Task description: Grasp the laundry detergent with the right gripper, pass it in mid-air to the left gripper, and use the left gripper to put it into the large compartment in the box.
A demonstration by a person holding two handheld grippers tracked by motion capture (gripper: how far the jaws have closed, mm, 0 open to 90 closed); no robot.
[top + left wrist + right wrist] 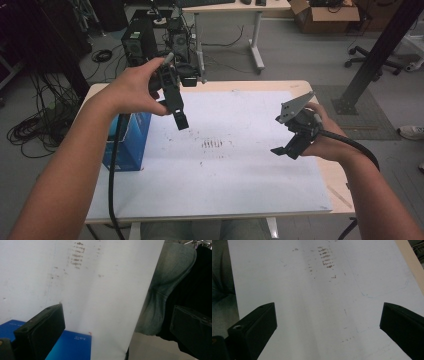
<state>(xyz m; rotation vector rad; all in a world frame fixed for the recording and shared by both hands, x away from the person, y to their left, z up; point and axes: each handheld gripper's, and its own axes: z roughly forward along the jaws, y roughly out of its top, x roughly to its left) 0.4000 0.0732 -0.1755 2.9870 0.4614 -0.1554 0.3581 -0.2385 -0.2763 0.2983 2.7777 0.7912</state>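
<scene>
My left gripper (178, 114) is held in the air above the far left part of the white sheet (225, 170), tilted down toward it. In the left gripper view its jaws stand wide apart with nothing between them (117, 326). My right gripper (287, 149) hovers over the sheet's right side with a grey three-cornered plate (295, 107) on top. It is open (328, 323), and only bare sheet lies between its jaws. A patch of brown marks (212, 144) sits mid-sheet between the two grippers.
A blue box (127, 142) stands on the table's left edge, below my left gripper (72, 346). The wooden table edge (409, 260) borders the sheet. A faint blue outline (384, 288) is drawn on the sheet. Computer towers (140, 42), cables and a desk stand beyond the table.
</scene>
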